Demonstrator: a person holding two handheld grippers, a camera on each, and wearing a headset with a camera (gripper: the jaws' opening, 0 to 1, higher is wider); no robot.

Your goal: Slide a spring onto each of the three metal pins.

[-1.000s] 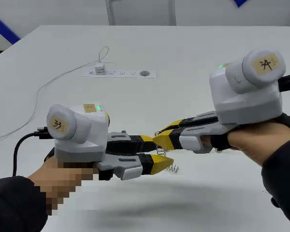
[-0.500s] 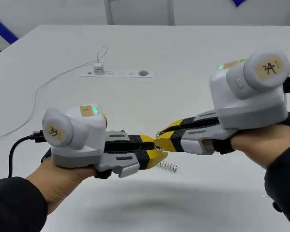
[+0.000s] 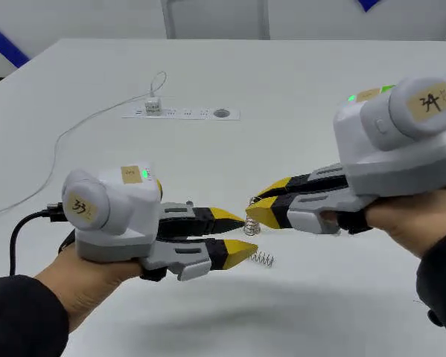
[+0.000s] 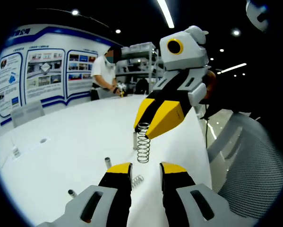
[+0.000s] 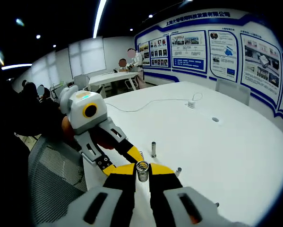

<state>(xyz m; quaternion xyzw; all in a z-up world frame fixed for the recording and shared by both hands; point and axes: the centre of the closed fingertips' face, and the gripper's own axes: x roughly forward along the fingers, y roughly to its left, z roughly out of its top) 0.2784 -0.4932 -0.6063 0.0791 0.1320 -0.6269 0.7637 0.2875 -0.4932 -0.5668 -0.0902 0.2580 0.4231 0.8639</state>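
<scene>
While the right gripper (image 5: 142,169) clamps the coiled steel spring (image 4: 142,144) near the short upright metal pin (image 4: 135,140), align the coil's axis over that pin before lowering. The left gripper (image 4: 146,166) hovers beside the pin, jaws apart.

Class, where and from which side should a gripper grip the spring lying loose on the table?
Mid-length, across the coils, from above. The loose spring lies on its side on the table, so its round flanks are exposed; pinched end to end it would likely compress.
</scene>
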